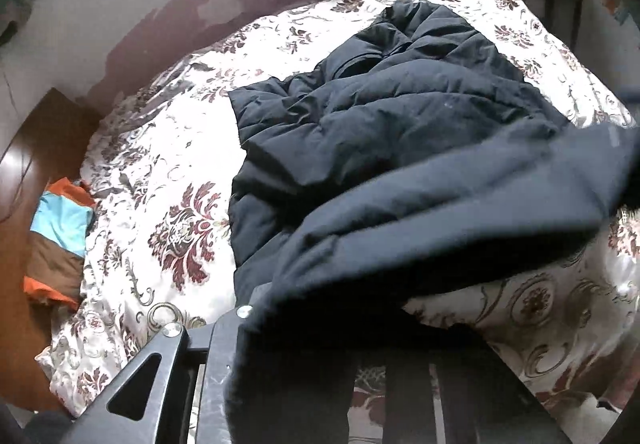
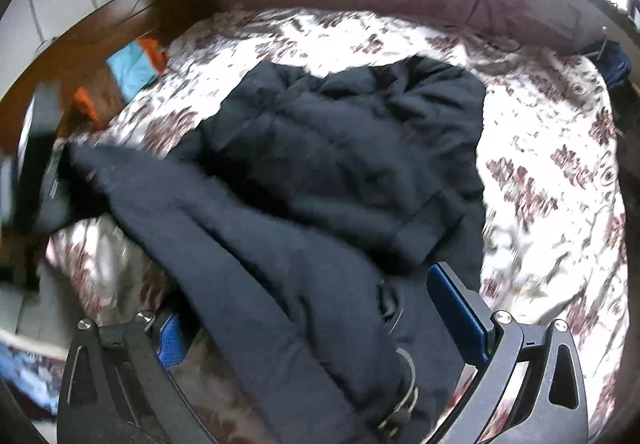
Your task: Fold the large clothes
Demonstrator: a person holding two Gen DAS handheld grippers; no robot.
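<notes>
Draping over both grippers, the dark padded coat [image 1: 380,116] on the floral bedspread [image 1: 160,164] hides each gripper's jaw gap.

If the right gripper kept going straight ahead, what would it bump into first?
Most likely the dark puffy jacket. A fold of it already lies between the right gripper fingers, and the bulk sits just ahead on the flowered bedspread. Motion blur makes the exact depth unclear.
</notes>
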